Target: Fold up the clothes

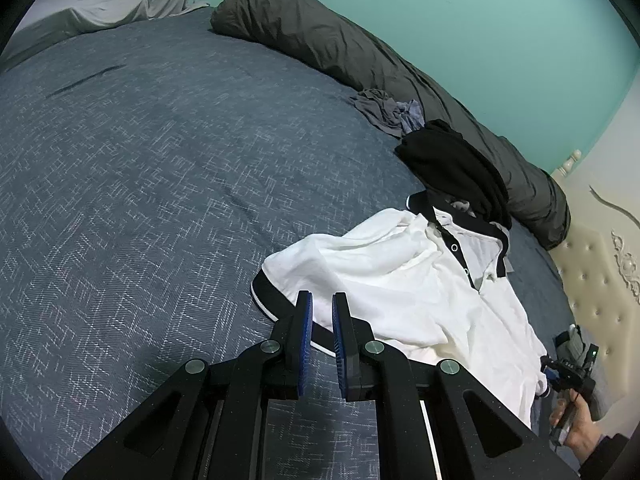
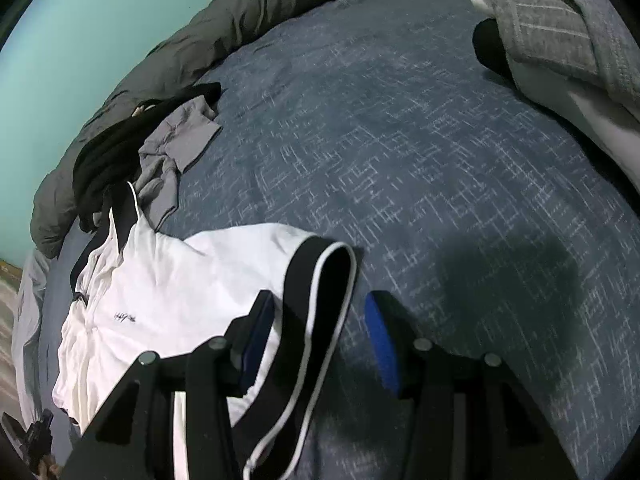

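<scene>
A white polo shirt [image 1: 400, 280] with black collar and black trim lies crumpled on the blue bed cover [image 1: 160, 160]. In the left wrist view my left gripper [image 1: 322, 298] hovers over the shirt's black, white-striped band [image 1: 272, 300]. Its blue pads stand almost together, with no cloth visibly pinched. In the right wrist view my right gripper [image 2: 320, 296] is open over the same shirt [image 2: 168, 280]. A black band with a white stripe [image 2: 320, 276] lies loose between its fingers, and neither pad presses on it. A hand [image 1: 576, 428] holds the right gripper [image 1: 554, 370] at the shirt's near right edge.
A rolled dark grey duvet [image 1: 360, 52] runs along the teal wall. A black garment [image 1: 452, 160] and a grey one [image 1: 384, 112] lie beside the shirt's collar. Folded grey striped clothes [image 2: 560, 28] sit at the far right. A cream tufted headboard [image 1: 592, 280] borders the bed.
</scene>
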